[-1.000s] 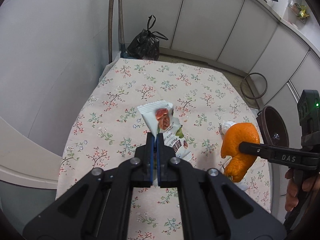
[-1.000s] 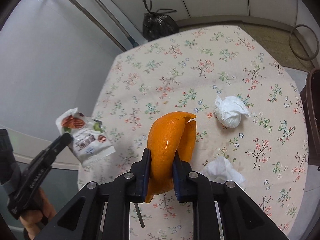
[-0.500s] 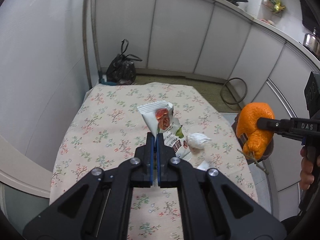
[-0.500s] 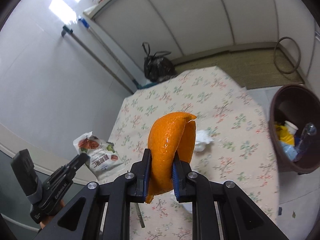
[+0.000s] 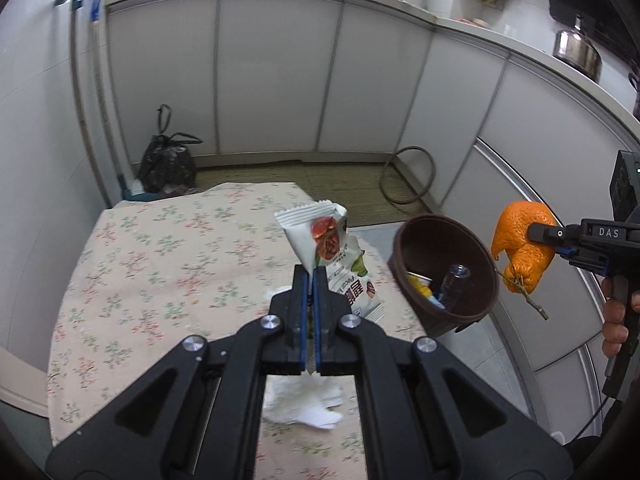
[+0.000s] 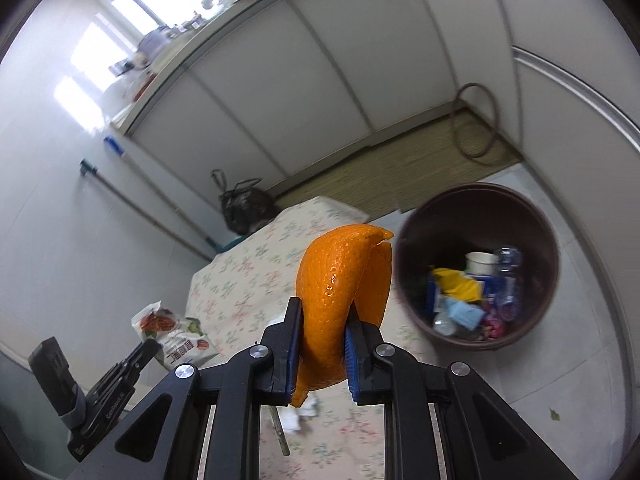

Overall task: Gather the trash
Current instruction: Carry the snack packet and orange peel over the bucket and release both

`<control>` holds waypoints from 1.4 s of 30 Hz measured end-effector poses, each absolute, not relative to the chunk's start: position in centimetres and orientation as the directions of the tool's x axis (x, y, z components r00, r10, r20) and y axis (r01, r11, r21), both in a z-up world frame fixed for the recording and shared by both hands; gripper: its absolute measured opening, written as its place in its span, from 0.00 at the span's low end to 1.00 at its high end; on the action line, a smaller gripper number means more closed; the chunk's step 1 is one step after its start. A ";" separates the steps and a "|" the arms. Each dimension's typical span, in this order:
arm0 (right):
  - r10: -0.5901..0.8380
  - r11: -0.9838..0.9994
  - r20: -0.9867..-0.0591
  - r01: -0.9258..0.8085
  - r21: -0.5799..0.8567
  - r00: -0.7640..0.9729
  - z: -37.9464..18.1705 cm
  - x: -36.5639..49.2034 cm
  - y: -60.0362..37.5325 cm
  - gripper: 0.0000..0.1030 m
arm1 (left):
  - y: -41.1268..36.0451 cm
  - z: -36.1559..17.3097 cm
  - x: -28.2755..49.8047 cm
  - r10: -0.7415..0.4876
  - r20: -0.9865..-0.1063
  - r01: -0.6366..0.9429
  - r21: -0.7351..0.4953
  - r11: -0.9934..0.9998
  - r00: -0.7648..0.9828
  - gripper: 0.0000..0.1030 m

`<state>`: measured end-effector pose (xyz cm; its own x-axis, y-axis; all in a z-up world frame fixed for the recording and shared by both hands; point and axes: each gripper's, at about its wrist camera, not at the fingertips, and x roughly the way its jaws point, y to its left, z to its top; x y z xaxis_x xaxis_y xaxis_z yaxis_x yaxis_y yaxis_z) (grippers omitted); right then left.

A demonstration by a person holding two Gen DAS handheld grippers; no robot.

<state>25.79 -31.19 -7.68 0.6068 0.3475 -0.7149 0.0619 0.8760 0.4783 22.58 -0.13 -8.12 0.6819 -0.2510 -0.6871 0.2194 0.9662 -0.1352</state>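
So the left hand-held gripper is clamped tight on a white crinkly snack wrapper with a red nut picture. The wrapper stands with its long axis running up the frame, crimped edge at the top, hanging above the right edge of the floral-cloth desk. There's small print on it, including what looks like "Pecan", but I can't read the rest.

The right hand-held gripper is squeezed shut on a big curled orange peel, long axis vertical, pointed tip up and leaning toward the right of the frame. In the left wrist view the same peel sits at the far right, with a thin twig dangling from its lower end, and the gripper's finger reads "DAS".

The round dark brown plastic trash bin sits on the floor just right of the desk. Only the right wrist view looks straight down into it: a paper cup, a clear bottle, yellow and blue scraps. The left view shows a crumpled white tissue on the desk beneath the gripper, plus a knotted black garbage bag on the floor in the upper left.
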 end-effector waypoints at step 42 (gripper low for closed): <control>0.151 0.828 -0.752 0.334 0.451 0.642 -14.0 27.1 -46.8 0.63 | -21.8 -15.5 29.1 -0.361 -0.752 0.470 -0.077 0.879 0.552 0.57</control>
<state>27.14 -46.77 -14.03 0.6421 0.1507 -0.7517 0.3335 0.8279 0.4509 29.14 -21.83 -15.47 0.5517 -0.3608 -0.7520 0.4698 0.8794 -0.0772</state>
